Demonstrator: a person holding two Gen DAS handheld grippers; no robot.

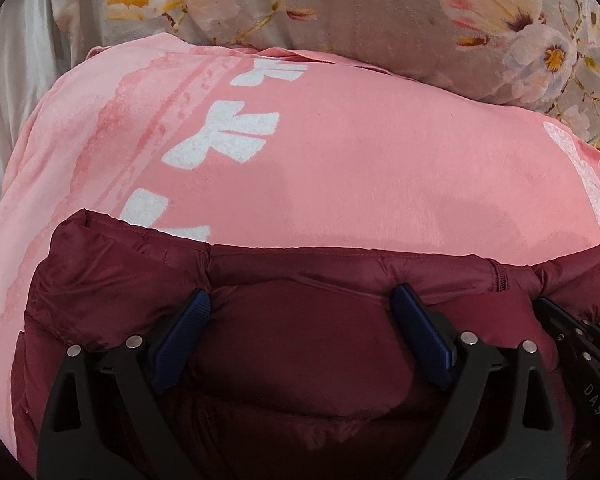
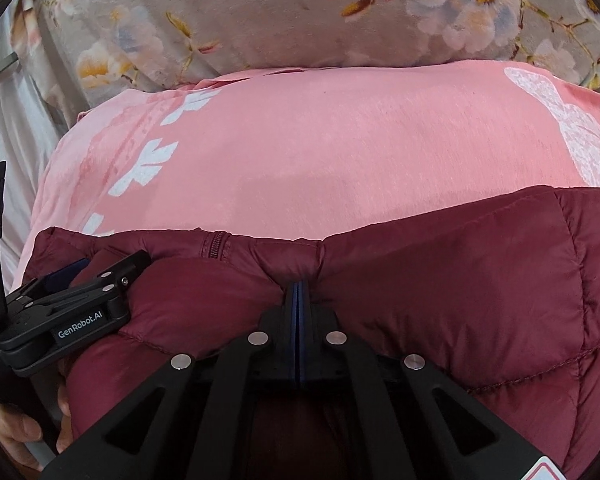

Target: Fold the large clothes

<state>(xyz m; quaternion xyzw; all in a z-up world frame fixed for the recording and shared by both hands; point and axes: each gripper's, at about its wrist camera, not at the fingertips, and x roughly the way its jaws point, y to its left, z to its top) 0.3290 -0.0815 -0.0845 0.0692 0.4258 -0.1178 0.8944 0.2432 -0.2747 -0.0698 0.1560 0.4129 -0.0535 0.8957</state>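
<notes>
At the far left, white cloth [image 1: 16,92] lies in folds beside a pink sheet [image 1: 360,152] printed with a column of white leaf shapes [image 1: 224,136] along its left side and a white lacy motif [image 2: 572,132] at its right. Behind the sheet runs a grey plush blanket [image 1: 380,12] with pale pink and yellow-centred flowers. The task's garment, a dark red quilted puffer jacket [image 1: 300,340], lies on the pink sheet at the near edge of both views, its stitched hem running across from left to right and a zipper [image 2: 216,245] showing in that hem. The left tool [image 1: 304,300] rests on the jacket's left part with its blue pads spread wide; a puffy panel bulges between them, and the pads do not visibly press it. In the right wrist view this tool appears from the side at the left, with the hand [image 2: 24,428] that carries it below. Further right, the right tool [image 2: 298,292] has its blue pads pressed together, pinching a bunched fold of the jacket's fabric just below the hem. The jacket's right part swells up beyond it, touching the lacy motif's lower edge.
</notes>
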